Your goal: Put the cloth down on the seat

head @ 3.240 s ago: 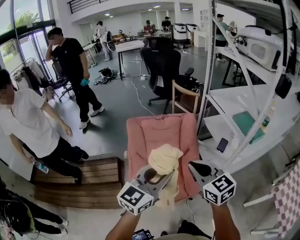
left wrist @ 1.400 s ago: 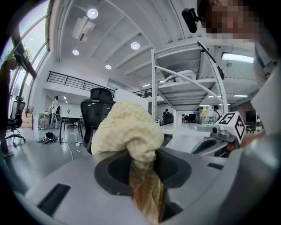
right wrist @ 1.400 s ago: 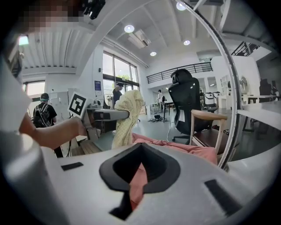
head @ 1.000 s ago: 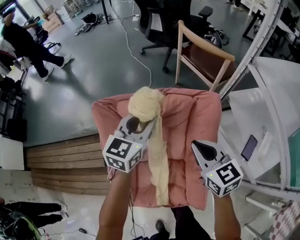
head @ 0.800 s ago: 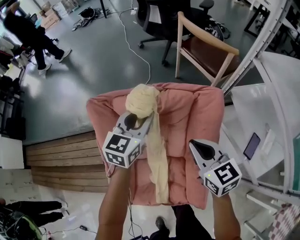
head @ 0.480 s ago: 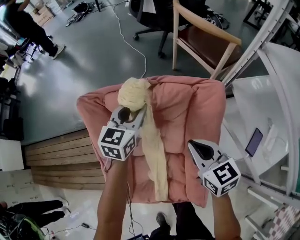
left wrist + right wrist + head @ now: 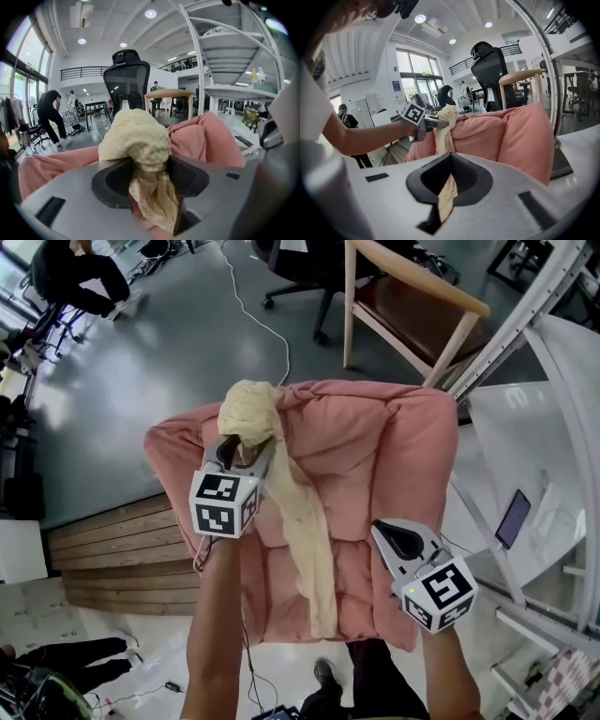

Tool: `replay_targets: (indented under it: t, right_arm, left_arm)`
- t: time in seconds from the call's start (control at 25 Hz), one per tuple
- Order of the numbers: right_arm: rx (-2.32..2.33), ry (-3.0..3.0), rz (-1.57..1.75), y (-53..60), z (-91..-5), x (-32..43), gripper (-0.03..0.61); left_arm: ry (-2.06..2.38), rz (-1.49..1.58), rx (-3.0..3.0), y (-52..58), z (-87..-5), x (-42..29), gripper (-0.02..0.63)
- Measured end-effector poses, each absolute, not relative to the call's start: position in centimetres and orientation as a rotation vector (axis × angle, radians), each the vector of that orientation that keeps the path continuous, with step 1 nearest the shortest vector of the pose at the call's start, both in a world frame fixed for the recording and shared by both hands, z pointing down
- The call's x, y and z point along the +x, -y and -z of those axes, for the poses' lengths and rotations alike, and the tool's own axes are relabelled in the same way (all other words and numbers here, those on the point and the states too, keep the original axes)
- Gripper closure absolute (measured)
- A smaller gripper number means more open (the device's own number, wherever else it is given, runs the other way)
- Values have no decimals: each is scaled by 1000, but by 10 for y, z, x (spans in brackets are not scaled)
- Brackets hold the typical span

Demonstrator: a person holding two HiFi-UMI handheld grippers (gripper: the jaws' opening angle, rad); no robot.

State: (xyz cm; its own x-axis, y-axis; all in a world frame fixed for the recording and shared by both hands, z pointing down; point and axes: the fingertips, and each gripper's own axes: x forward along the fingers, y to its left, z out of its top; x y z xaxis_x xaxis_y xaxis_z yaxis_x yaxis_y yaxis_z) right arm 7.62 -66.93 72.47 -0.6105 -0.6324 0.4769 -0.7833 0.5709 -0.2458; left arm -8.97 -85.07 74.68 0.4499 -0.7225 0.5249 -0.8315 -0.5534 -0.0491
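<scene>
The pink cushioned seat (image 7: 375, 456) carries the yellow cloth (image 7: 305, 521), which is draped from the backrest top down the cushion. The left gripper (image 7: 242, 446) jaws have just been opening and stand parted around the cloth's bunched end. The right gripper (image 7: 382, 531) jaws are together and empty, apart from the cloth.

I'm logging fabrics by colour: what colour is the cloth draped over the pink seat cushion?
The cloth is pale yellow, clearest in the left gripper view.

The pale yellow cloth (image 7: 302, 521) is bunched at the back edge of the pink cushioned seat (image 7: 389, 456) and trails in a long strip toward its front.
</scene>
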Motion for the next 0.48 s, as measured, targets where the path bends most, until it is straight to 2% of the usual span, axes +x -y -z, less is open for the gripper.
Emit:
replay_targets:
  t: [0.12,0.32,0.48]
  right_arm:
    - [1147,2470,-640,668,-728,73,588]
    - [1125,2484,-635,663,-725,65,588]
    - [1123,2485,-638,658,-720,64,588]
  left_arm:
    - [1377,-827,2451,853,-761,-105,397]
    - [1396,-776,2417,855,-769,-117,393]
    - [1436,-791,2412,839,-761,-119,362]
